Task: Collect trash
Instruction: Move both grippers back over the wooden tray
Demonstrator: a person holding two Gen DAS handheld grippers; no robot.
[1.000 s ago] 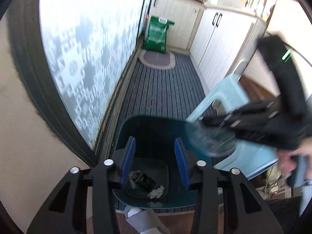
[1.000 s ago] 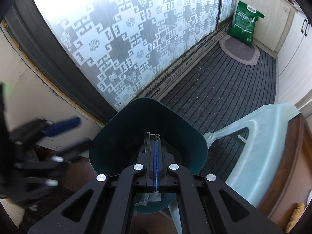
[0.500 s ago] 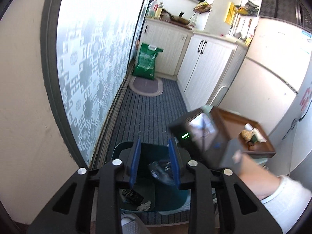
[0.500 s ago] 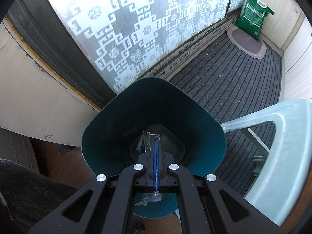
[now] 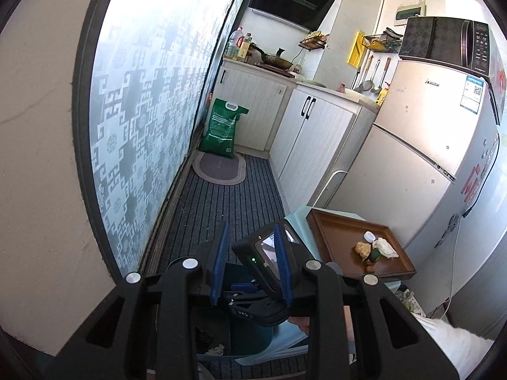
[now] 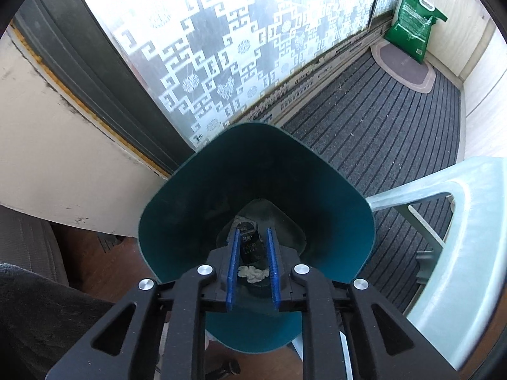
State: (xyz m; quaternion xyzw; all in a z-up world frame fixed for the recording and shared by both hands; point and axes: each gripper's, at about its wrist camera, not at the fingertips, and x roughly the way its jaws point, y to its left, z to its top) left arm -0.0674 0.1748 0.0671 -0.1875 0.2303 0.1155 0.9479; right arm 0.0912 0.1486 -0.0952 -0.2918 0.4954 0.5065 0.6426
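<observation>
Right tool over bin, trash released

My right tool (image 6: 252,266) had just opened, nothing between its jaws; black wrapper (image 6: 250,243) and white wad (image 6: 253,273) lay below in the teal bin (image 6: 196,196). My left tool (image 5: 250,266) stood apart, empty.

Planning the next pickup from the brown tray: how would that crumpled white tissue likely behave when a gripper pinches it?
The crumpled white tissue looks soft and creased, so it would probably squash flat rather than resist. It seems light and unlikely to roll. It lies against other scraps on the brown tray, so a pinch may drag those along.
</observation>
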